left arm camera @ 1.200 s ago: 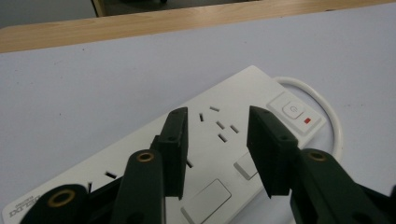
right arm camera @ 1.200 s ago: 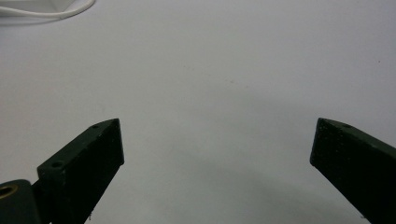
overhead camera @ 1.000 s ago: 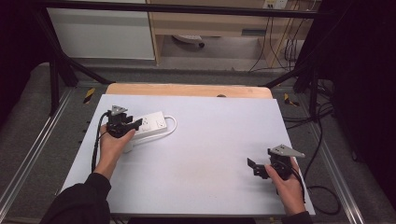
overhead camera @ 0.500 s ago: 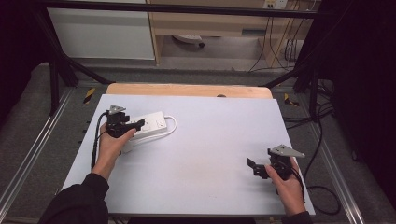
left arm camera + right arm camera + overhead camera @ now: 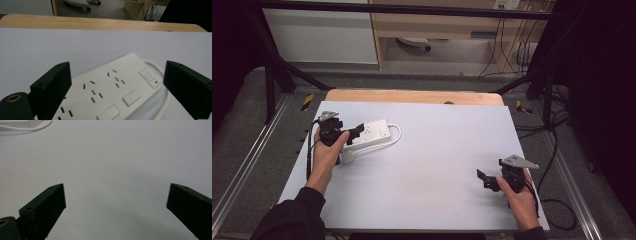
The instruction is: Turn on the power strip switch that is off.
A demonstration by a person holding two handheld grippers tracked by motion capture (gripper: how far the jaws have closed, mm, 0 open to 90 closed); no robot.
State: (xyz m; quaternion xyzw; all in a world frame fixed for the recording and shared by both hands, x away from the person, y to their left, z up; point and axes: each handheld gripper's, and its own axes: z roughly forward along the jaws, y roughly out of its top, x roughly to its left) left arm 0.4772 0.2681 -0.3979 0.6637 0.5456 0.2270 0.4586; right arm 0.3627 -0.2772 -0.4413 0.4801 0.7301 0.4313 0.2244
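Since the earlier frame the jaws of the left gripper [image 5: 357,131] have just been opening, and the white power strip [image 5: 371,134] between them has hardly shifted on the table [image 5: 437,165]. In the left gripper view the two black jaws stand wide apart at the lower corners, with the strip lying flat between them and not pressed by either one. The strip sits in the left middle of the high view, and its white cable [image 5: 394,137] loops at its far end. At the lower right of that view the right gripper [image 5: 484,179] rests over bare table, its jaws also apart with nothing between them. It seems the strip was just set down or released. The next move probably calls for lifting the left gripper clear without dragging the strip.
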